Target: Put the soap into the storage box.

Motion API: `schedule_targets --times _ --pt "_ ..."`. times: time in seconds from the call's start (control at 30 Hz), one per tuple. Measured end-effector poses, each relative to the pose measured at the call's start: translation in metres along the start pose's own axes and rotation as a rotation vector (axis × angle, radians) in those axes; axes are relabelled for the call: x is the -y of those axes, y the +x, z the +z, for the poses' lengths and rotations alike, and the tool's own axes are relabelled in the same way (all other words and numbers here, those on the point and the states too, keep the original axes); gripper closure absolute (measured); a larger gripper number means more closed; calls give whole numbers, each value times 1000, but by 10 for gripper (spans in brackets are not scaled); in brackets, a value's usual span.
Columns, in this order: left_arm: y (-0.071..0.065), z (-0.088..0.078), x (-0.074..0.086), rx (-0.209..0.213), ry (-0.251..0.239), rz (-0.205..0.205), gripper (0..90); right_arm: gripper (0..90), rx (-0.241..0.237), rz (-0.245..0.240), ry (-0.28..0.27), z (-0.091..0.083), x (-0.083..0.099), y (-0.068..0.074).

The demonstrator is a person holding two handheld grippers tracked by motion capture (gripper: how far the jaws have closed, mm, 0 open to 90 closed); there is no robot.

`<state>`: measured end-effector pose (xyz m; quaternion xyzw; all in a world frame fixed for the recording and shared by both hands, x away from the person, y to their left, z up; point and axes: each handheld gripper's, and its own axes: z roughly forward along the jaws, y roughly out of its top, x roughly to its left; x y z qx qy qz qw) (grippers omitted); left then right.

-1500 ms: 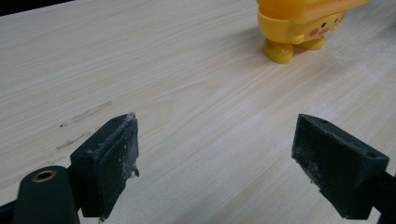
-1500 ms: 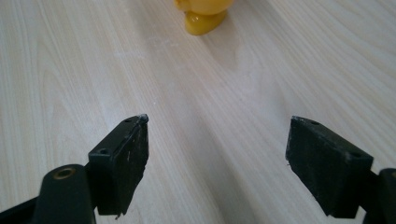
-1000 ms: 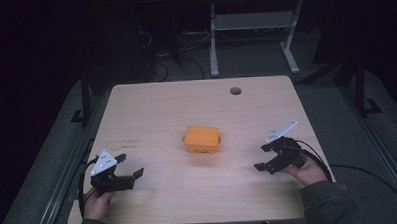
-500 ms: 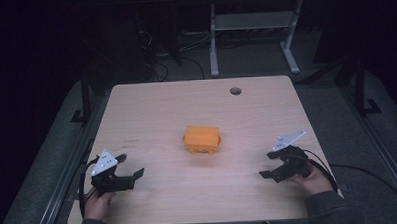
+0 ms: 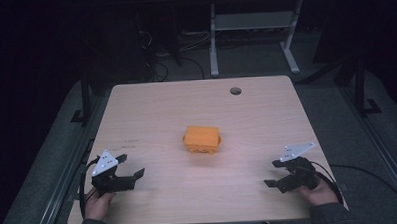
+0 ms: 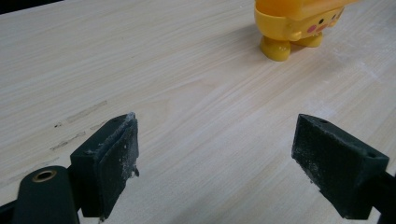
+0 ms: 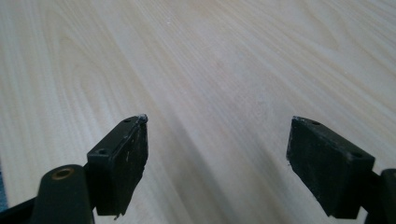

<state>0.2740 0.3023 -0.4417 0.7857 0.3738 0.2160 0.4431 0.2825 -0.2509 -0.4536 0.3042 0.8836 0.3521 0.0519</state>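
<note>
No legible text, label, brand, number or sign anywhere on the table or objects.

A pale wood table (image 5: 151, 113) stands in a dark room on grey floor (image 5: 331, 102); beyond the table, a white frame (image 5: 253, 25) and cables (image 5: 157, 68).

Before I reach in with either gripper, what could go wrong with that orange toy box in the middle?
1. The orange toy box stands on small rounded feet, so a push from one side could tip or slide it instead of seating it between the jaws.
2. The right gripper looks along bare table in its own view, so its approach would need the high view for guidance.
3. Both grippers, the left gripper too, are open and well apart from the box; closing in together they could collide.
</note>
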Motion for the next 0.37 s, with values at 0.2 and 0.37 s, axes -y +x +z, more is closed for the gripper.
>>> schedule_targets --times 0.2,0.37 --pt "0 -1 -1 2 1 5 141 171 36 28 -41 -11 15 8" --pt "0 -1 -1 2 0 3 141 155 57 37 -66 -14 20 16"
